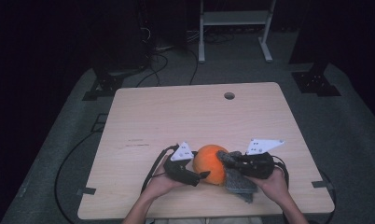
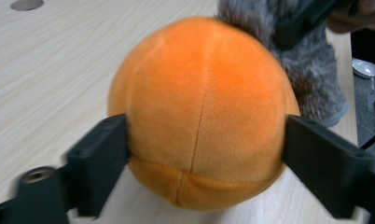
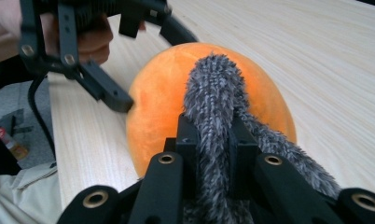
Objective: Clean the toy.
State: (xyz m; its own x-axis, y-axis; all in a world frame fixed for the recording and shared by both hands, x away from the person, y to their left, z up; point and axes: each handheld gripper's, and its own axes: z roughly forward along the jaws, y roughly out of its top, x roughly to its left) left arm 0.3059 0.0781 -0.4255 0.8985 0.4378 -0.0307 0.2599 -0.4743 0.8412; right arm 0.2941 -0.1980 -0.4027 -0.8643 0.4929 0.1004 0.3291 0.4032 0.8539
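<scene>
High view: the round orange plush ball (image 1: 211,163) sits on the pale wooden table (image 1: 176,116) close to the person's edge, a little right of the middle, between the two hand-held grippers. In the left gripper view the ball (image 2: 199,112) is smooth short-pile fabric with a stitched seam running down its face and a cross seam low down, resting on the table surface. A shaggy grey fur piece (image 1: 237,179) adjoins the ball on its right side and lies partly over it; in the right gripper view a strip of this fur (image 3: 213,107) runs up across the orange surface (image 3: 157,107). The left gripper (image 1: 200,178) has its jaws on either side of the ball, both pads meeting the plush at its widest part, so it is clamped on the ball. The right gripper (image 1: 226,158) has its jaws drawn together tightly on the grey fur strip, which passes between them. Both hands rest near the table's near edge. The table beyond the ball is bare wood up to a small round hole (image 1: 229,95) near the far edge, with wide free surface to the left, to the right and ahead. Past the table, grey floor and black cables (image 1: 167,60) lie around a white metal frame (image 1: 234,28).
</scene>
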